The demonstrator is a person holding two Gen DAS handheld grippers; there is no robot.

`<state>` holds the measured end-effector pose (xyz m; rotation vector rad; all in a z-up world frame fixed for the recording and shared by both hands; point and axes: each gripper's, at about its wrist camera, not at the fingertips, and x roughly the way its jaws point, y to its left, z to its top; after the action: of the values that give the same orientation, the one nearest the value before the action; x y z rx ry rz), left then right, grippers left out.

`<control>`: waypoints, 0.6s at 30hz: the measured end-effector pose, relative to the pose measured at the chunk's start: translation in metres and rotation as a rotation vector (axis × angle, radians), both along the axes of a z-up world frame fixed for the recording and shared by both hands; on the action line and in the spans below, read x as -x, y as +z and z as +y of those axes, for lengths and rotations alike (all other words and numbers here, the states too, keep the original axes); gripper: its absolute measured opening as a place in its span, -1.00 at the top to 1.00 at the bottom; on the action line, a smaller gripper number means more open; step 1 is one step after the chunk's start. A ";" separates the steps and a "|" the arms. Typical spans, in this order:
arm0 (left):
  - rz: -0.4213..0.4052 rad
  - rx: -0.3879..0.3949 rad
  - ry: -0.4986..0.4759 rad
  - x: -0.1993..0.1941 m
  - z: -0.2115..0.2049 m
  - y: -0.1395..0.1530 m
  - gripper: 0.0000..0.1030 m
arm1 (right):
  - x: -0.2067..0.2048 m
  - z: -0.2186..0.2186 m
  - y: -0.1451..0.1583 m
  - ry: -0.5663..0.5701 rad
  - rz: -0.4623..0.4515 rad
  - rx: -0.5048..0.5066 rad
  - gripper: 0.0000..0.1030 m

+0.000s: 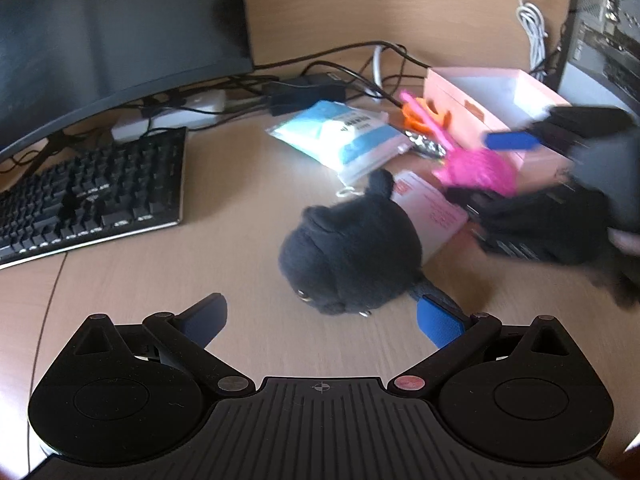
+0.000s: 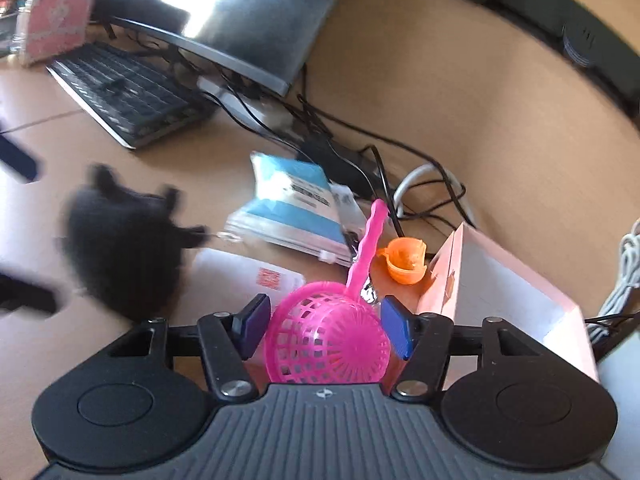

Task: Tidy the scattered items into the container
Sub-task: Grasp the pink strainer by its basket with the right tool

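A pink plastic strainer (image 2: 328,344) lies between the blue pads of my right gripper (image 2: 326,330), its handle pointing away; the jaws stand open around its basket. Just right of it is the pink box (image 2: 500,280), open on top. In the left wrist view the strainer (image 1: 476,170) is blurred, in front of the box (image 1: 496,96). My left gripper (image 1: 322,318) is wide open, with the black plush toy (image 1: 352,256) on the desk just beyond its fingertips. An orange cup (image 2: 404,264), a blue-white packet (image 2: 292,204) and a white card (image 2: 248,276) lie scattered on the desk.
A black keyboard (image 1: 92,188) and a curved monitor (image 1: 100,32) fill the left side. Tangled cables and a power strip (image 1: 304,88) run along the back. A computer case (image 1: 608,32) stands at the back right, behind the box. Bare desk lies under my left gripper.
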<state>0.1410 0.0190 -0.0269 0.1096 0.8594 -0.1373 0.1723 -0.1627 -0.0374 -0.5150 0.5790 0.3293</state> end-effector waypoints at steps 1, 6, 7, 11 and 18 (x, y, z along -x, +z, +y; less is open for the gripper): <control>-0.001 0.002 0.005 -0.001 0.000 0.000 -1.00 | 0.015 -0.004 0.005 0.010 0.009 -0.005 -0.19; 0.001 0.005 0.033 0.001 -0.017 -0.006 -1.00 | 0.088 -0.038 0.014 0.031 0.036 0.054 -0.19; 0.003 0.011 0.043 0.003 -0.023 -0.007 -1.00 | 0.100 -0.049 0.013 0.015 0.050 0.062 -0.19; 0.011 0.057 0.045 0.021 -0.050 -0.008 -1.00 | 0.128 -0.088 0.004 -0.075 0.108 0.046 -0.20; -0.006 0.035 0.068 0.049 -0.078 -0.010 -1.00 | 0.138 -0.133 0.005 -0.141 0.117 -0.065 -0.50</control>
<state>0.0920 -0.0586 -0.0370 0.0480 0.8531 -0.0883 0.0340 -0.2954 -0.0327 -0.3922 0.7123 0.2446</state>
